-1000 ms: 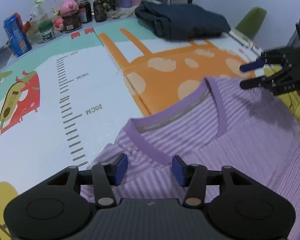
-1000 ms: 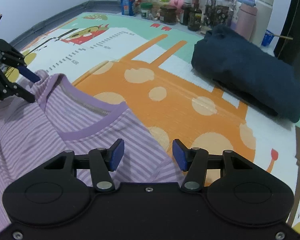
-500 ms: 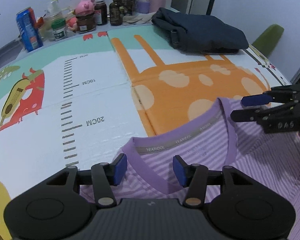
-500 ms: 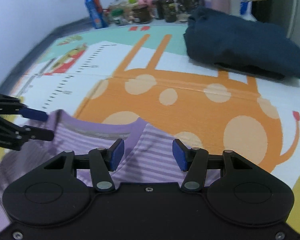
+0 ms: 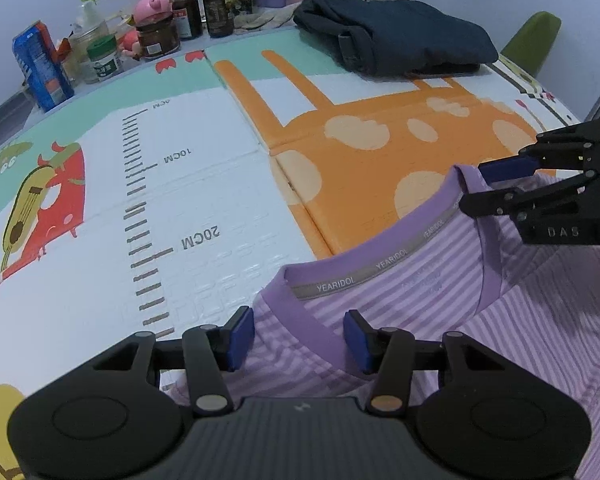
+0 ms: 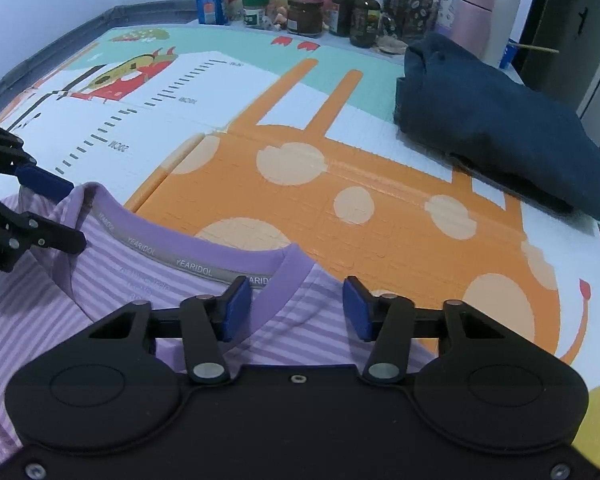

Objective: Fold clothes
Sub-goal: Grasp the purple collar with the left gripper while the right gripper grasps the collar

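1. The purple striped shirt lies flat on the mat, neckline up; its collar band runs just ahead of and between both pairs of jaws
2. The left gripper stands parted over the shoulder seam, its pads not pinching the fabric
3. The right gripper has just been narrowing its jaws; cloth and the collar's end sit between them, but the pads look clear of it, so it is released for now
4. I'd judge the knit thin, light and limp: it will sag and slide, so the shoulders just outside the collar are the places to pinch
5. The play mat ahead of the jaws is smooth, printed foam
6. Further ahead rests a folded dark garment, then bottles and jars by the wall
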`<action>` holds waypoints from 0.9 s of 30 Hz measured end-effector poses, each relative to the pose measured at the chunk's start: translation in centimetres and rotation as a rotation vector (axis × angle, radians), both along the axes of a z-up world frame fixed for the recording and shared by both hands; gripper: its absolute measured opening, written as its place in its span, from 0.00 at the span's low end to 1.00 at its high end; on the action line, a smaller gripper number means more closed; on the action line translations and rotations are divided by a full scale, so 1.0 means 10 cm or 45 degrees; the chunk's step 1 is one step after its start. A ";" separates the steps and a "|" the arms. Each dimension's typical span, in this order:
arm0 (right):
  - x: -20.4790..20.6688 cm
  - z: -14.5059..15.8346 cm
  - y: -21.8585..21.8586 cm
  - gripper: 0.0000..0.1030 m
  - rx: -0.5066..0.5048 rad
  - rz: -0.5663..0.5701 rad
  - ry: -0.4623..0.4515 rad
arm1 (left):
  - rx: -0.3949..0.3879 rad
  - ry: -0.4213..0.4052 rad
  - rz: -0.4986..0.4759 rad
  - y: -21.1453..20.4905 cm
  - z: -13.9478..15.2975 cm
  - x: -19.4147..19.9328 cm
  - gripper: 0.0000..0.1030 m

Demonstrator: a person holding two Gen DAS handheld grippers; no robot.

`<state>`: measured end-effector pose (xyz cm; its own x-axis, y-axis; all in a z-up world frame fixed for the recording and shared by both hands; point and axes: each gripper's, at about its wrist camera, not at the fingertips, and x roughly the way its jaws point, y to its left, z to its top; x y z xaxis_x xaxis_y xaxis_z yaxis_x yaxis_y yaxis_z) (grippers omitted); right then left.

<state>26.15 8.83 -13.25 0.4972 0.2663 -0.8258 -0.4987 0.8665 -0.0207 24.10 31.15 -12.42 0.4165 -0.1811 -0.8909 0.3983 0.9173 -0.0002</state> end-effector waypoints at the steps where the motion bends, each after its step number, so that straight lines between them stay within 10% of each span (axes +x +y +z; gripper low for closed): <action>1: 0.01 0.00 0.00 0.34 0.002 -0.007 0.009 | 0.000 -0.002 0.004 0.01 0.00 0.01 0.48; 7: 0.08 0.02 -0.10 0.16 0.082 -0.103 0.064 | -0.007 -0.011 0.052 0.10 0.00 0.05 0.23; 27: 0.05 0.00 -0.24 0.10 0.201 -0.235 0.052 | 0.070 -0.087 0.198 -0.04 0.01 -0.02 0.09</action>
